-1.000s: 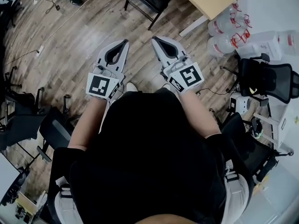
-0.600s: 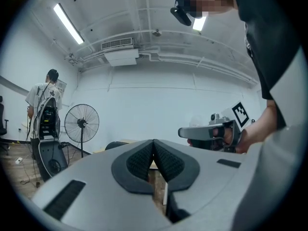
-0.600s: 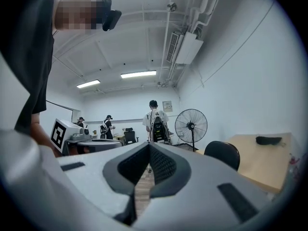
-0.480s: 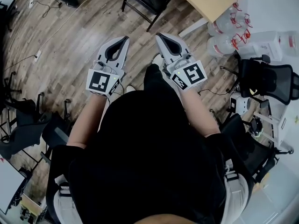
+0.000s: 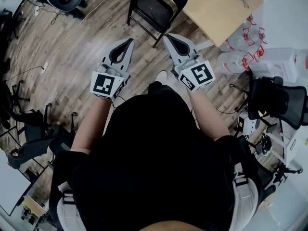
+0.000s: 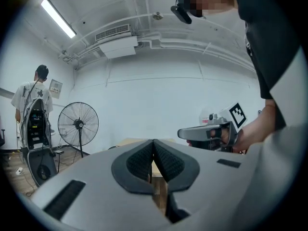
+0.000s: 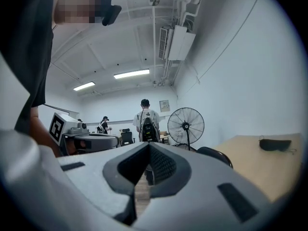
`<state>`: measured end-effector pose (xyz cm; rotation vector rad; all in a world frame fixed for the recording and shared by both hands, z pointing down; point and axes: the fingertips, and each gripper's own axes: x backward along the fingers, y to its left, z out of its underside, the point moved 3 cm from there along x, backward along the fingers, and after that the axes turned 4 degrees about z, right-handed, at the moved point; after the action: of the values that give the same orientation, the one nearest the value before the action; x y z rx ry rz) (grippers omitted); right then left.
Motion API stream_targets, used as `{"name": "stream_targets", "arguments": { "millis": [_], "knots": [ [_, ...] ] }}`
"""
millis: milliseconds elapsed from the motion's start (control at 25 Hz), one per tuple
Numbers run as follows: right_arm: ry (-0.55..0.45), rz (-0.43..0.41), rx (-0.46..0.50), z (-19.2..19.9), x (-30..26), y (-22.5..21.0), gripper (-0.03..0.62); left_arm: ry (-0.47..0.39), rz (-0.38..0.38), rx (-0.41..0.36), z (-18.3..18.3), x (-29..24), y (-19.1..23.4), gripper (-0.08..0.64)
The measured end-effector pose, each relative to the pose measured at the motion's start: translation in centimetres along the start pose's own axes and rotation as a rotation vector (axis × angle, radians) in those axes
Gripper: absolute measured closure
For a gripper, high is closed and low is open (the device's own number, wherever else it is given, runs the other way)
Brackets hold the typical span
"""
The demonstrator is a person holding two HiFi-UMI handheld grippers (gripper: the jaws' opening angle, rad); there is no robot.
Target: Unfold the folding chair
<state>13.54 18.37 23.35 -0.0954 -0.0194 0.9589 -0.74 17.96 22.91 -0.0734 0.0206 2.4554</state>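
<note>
The folding chair (image 5: 155, 8) stands on the floor, untouched. The worktop (image 5: 219, 11) is just beside the chair. The left hand-held gripper (image 5: 130, 42) and right hand-held gripper (image 5: 166, 36) are both clenched and empty, near the chair but clear of it.

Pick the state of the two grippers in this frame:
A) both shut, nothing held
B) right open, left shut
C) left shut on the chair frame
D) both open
A: in each gripper view the jaws meet with nothing between them. In the head view the left gripper and the right gripper are both short of the black chair, touching nothing.
</note>
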Motion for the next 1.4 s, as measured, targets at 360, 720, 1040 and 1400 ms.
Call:
{"name": "stream_targets", "arguments": {
  "millis": [360,720,1040,1400],
  "knots": [
    [-0.002,0.004,-0.009,-0.8,-3.9,-11.0,0.592,0.030,-0.006,-0.045,-1.0,-10.6,2.8,0.565],
    [0.053,0.084,-0.025,0.9,-9.3,-16.4,0.592,0.066,0.063,-0.055,1.2,-17.1,9.4,0.565],
    [0.121,0.185,-0.068,2.2,-16.6,-20.8,0.592,0.105,0.177,-0.002,3.8,-23.3,17.2,0.565],
    [0.274,0.253,-0.085,5.8,-23.5,-27.4,0.591,0.215,0.100,0.261,10.0,-29.6,24.6,0.556]
  ]
}}
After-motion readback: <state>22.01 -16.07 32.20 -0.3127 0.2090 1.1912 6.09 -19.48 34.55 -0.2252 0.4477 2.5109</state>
